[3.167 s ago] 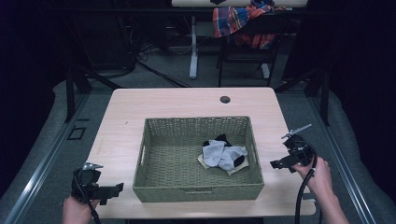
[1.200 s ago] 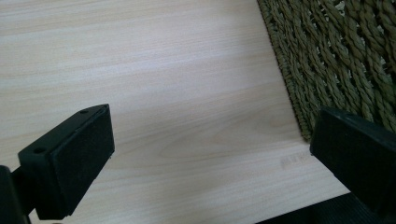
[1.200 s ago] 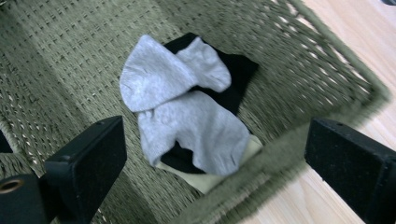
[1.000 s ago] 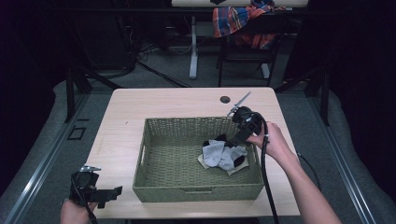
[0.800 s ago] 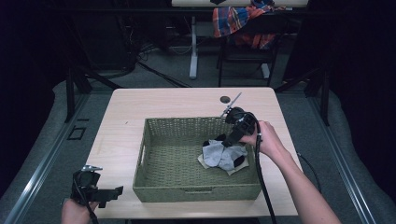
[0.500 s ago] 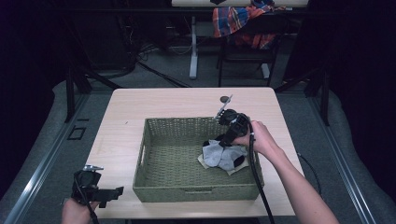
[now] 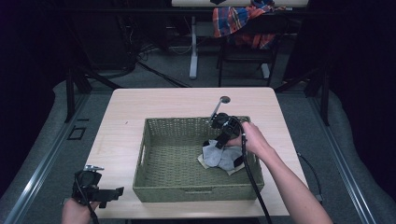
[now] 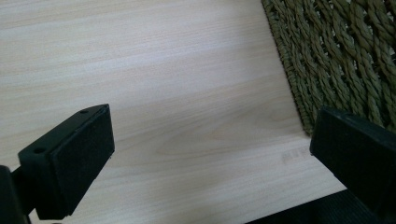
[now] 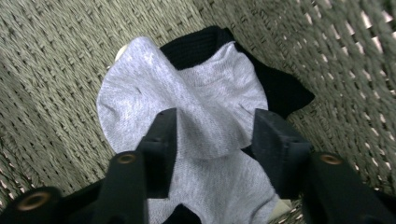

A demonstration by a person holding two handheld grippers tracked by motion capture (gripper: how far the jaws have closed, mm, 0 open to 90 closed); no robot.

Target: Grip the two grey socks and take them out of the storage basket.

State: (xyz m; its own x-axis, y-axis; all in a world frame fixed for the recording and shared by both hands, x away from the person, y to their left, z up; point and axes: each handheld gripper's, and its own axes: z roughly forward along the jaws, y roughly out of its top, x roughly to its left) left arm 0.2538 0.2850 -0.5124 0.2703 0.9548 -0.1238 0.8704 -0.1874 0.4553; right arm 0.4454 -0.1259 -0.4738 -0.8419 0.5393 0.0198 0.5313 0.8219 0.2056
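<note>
Right gripper [image 7: 212,143] angled down, fingers closing around grey sock [image 9: 196,102]

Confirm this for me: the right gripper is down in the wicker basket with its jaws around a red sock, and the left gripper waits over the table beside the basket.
Wrong colour. The right gripper view shows the sock between the right gripper's jaws is light grey, not red. The rest holds: it is in the wicker basket, and the left gripper waits over the table.

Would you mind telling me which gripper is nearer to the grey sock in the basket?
The right gripper: its jaws straddle a fold of the grey sock, having just been closing. The left gripper sits outside the basket, near its front left corner.
</note>
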